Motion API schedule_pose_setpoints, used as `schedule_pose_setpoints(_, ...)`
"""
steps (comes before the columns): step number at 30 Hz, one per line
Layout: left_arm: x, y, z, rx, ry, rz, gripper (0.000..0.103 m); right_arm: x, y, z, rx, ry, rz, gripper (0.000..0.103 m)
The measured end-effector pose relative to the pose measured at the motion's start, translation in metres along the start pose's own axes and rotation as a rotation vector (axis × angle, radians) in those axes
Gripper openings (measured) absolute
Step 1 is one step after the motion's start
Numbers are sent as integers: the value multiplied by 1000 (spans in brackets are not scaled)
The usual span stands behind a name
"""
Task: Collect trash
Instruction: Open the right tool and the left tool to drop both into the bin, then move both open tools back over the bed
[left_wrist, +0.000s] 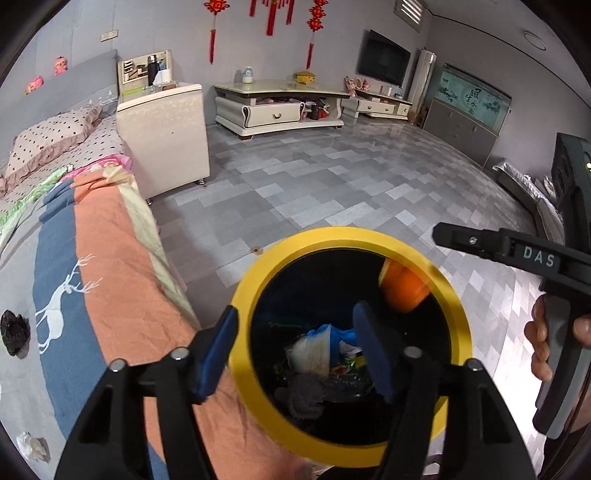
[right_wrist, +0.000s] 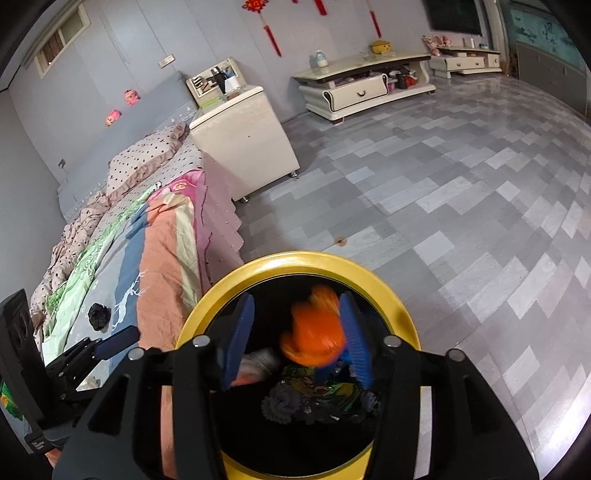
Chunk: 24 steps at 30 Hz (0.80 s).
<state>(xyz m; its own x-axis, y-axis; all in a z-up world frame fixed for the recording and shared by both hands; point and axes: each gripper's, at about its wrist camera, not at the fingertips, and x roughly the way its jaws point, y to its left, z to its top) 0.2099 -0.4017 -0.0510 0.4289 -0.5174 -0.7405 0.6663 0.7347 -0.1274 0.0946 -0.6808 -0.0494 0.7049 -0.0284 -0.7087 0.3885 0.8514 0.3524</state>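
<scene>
We see a bin (left_wrist: 258, 280) with yellow rim and black inside at lower centre, and a blurred orange piece (right_wrist: 314, 332) over its mouth. Gripper pads (right_wrist: 354, 339) are blue on black frames. At left, the quilt (left_wrist: 110, 258) is orange and blue with a white deer. The floor (left_wrist: 332, 177) has grey patchwork tiles.

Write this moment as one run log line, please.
left gripper: open, empty | right gripper: open | orange piece: blurred, over yellow-rimmed bin | black scrap: on bed

We carry two black grippers: the left gripper (left_wrist: 297, 349) and right gripper (right_wrist: 293, 338) have blue ribbed pads, silver pivot screws, and "DAS" lettering on the right one's side.
</scene>
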Motion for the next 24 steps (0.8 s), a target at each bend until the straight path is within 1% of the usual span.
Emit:
schedule_pose_setpoints(1, -2, 3, -1, -5, -3, 4, 71, -1, 1, 0, 2, 2, 1, 53)
schedule_pose_setpoints(2, -6, 9, -2, -12, -7, 11, 73, -2, 2, 0, 3, 2, -1, 60)
schedule_pose_setpoints(3, -10, 15, -4, -19, -11, 19, 76, -2, 4, 1, 3, 3, -1, 65)
schedule_pose_setpoints(4, -14, 20, -5, -26, -16, 30, 80, -2, 3, 1, 3, 3, 2, 67)
schedule_pose_setpoints(6, -22, 30, -7, -34, -30, 53, 84, 0, 9, 1, 2, 13, 6, 76)
schedule_pose_setpoints(9, -38, 53, -13, -47, -54, 109, 88, 3, 24, 1, -3, 34, 24, 77)
schedule_pose_setpoints(15, -65, 105, -29, -117, -64, 178, 91, 10, 70, 0, -59, 48, 47, 79)
schedule_pose_setpoints(19, -84, 137, -45, -137, -73, 232, 91, 14, 111, 0, -118, 45, 75, 82)
schedule_pose_setpoints(21, -95, 158, -56, -157, -78, 263, 91, 16, 138, -1, -161, 43, 106, 82)
schedule_pose_setpoints(24, -112, 187, -72, -188, -80, 288, 91, 21, 174, -1, -220, 45, 143, 83)
